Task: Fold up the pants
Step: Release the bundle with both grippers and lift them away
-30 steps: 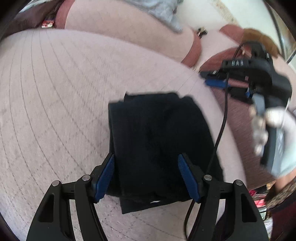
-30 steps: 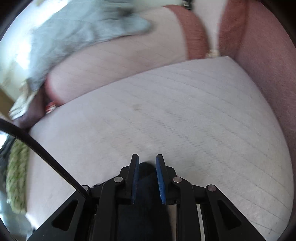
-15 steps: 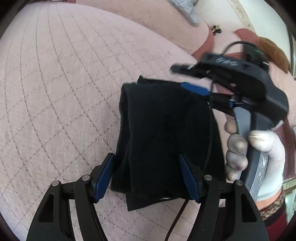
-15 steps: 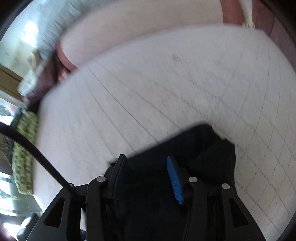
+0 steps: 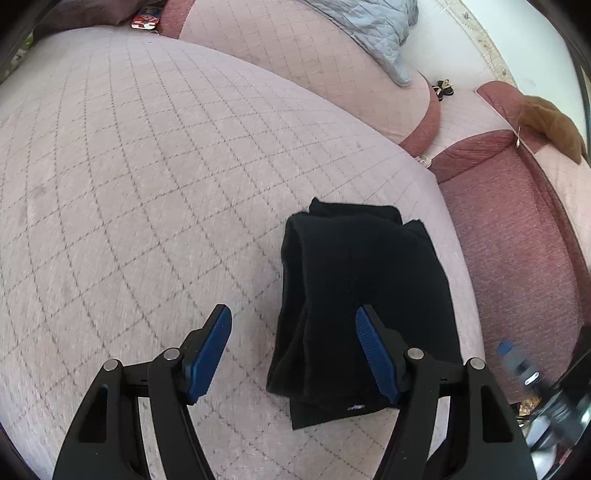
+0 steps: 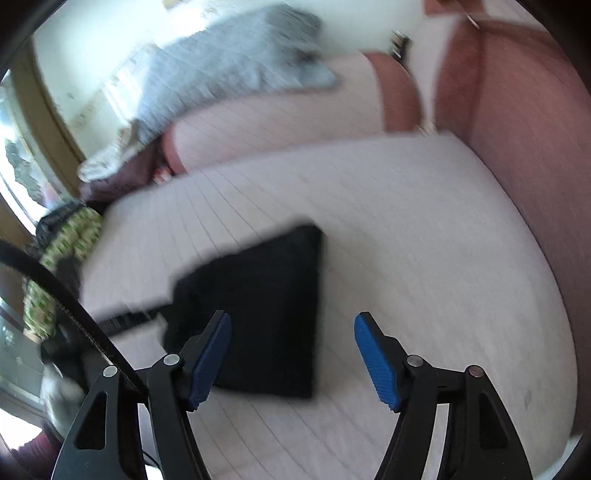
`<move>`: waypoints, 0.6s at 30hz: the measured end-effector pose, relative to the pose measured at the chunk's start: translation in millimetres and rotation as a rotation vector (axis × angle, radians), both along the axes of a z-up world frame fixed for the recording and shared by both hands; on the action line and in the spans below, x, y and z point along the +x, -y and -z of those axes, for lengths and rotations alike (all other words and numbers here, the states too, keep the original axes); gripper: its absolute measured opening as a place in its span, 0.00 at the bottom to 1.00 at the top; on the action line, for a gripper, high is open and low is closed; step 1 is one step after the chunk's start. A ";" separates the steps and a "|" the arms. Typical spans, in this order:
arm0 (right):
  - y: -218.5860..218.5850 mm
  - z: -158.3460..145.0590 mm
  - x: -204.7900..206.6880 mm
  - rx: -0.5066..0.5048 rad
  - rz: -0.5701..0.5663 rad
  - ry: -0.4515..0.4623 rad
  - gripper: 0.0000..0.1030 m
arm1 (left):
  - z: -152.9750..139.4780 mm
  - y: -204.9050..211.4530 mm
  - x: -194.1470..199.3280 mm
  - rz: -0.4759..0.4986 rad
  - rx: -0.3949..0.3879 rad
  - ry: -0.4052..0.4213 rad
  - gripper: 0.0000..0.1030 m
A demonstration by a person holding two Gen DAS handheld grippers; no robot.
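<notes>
Left wrist view: the left hand-held gripper [image 5: 293, 350] is spread wide with nothing between its blue pads [image 5: 207, 356]. The black pants [image 5: 362, 306] lie folded into a compact stack on the quilted pink sofa cushion [image 5: 155, 177], near the cushion's right edge; the right pad overlaps the stack's right portion in the picture, though contact cannot be confirmed. A small white label shows at the stack's near bottom edge. A grey-blue blanket [image 5: 373, 29] is draped over the sofa backrest [image 5: 295, 62], and a brown cloth [image 5: 550, 122] lies on the armrest at upper right. Right wrist view, blurred: the right hand-held gripper [image 6: 291, 354] is likewise spread wide and holds nothing. The folded pants [image 6: 258, 314] rest on the pale cushion [image 6: 424, 240], extending behind the left pad, with bare cushion between the pads' tips. A black cable [image 6: 66, 299] crosses the lower left.
</notes>
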State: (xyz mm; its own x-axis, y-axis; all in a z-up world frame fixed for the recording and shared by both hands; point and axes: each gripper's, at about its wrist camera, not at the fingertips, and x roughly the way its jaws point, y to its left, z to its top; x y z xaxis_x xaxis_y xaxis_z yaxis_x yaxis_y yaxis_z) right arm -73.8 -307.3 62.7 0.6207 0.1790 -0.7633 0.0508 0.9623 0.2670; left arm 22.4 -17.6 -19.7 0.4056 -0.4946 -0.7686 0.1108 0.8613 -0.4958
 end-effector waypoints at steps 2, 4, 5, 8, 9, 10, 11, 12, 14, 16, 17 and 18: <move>10.4 25.3 -16.4 0.004 0.032 -0.067 0.56 | 0.4 2.4 -10.6 0.003 0.017 0.012 0.66; 18.3 44.2 -21.1 0.085 0.048 -0.103 0.23 | -2.3 4.0 -20.7 0.009 0.052 0.038 0.66; 23.5 50.0 -24.7 0.141 0.069 -0.104 0.20 | -4.0 5.8 -26.2 0.015 0.075 0.057 0.66; 32.4 55.6 -27.7 0.245 0.127 -0.041 0.20 | -5.9 9.0 -37.7 0.024 0.126 0.096 0.66; 30.8 56.4 -27.7 0.258 0.130 -0.031 0.20 | -5.9 8.2 -40.5 0.023 0.139 0.104 0.66; 29.3 57.9 -26.3 0.272 0.129 -0.025 0.20 | -5.9 7.1 -41.4 0.021 0.143 0.105 0.66; 25.5 57.8 -23.5 0.273 0.127 -0.022 0.20 | -5.5 5.7 -41.8 0.019 0.142 0.104 0.66; 20.8 56.4 -19.8 0.262 0.126 -0.015 0.20 | -5.3 3.2 -41.0 0.014 0.137 0.100 0.66; 6.9 50.4 -14.6 0.174 0.122 0.005 0.20 | -4.8 -0.3 -37.7 0.005 0.128 0.092 0.66; -5.8 49.0 -12.7 0.040 0.115 -0.009 0.30 | -4.2 -4.3 -34.6 -0.004 0.118 0.084 0.66; -10.2 49.7 -12.0 -0.014 0.112 -0.024 0.39 | -3.8 -6.0 -33.0 -0.006 0.111 0.079 0.66; -11.8 50.3 -12.4 -0.044 0.108 -0.030 0.43 | -3.7 -6.7 -31.8 -0.007 0.106 0.076 0.66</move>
